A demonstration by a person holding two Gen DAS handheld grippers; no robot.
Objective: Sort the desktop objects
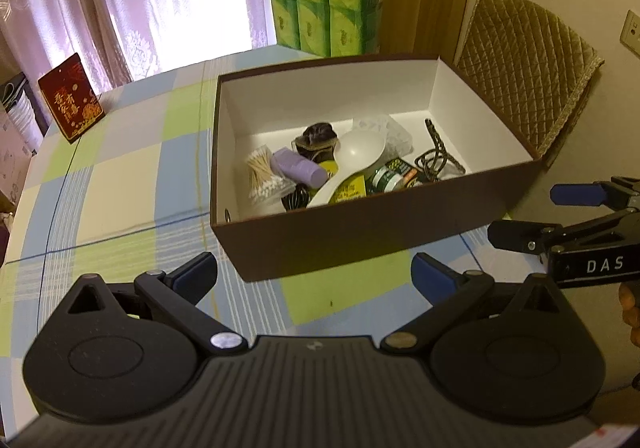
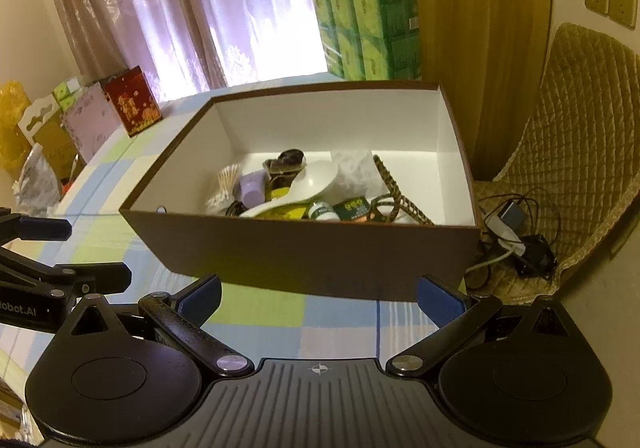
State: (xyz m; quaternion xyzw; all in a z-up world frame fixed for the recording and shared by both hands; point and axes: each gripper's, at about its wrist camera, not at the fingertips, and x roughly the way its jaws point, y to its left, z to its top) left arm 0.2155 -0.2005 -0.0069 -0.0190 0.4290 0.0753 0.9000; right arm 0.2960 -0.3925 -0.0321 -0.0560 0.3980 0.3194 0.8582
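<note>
A brown cardboard box (image 1: 360, 240) with a white inside stands on the checked tablecloth. It holds cotton swabs (image 1: 262, 176), a purple tube (image 1: 298, 168), a white spoon (image 1: 356, 156), a green bottle (image 1: 390, 176), a dark cord (image 1: 436, 156) and other small items. The box also shows in the right wrist view (image 2: 320, 252), with the spoon (image 2: 312, 184) inside. My left gripper (image 1: 314, 276) is open and empty just in front of the box. My right gripper (image 2: 320, 296) is open and empty near the box's front wall; it also shows in the left wrist view (image 1: 540, 216).
Green tissue packs (image 1: 324, 0) stand behind the box. A red card (image 1: 72, 100) stands at the table's far left. A padded chair (image 2: 576, 152) with cables and a charger (image 2: 516, 232) is at the right. Boxes and bags (image 2: 48, 136) sit beyond the left edge.
</note>
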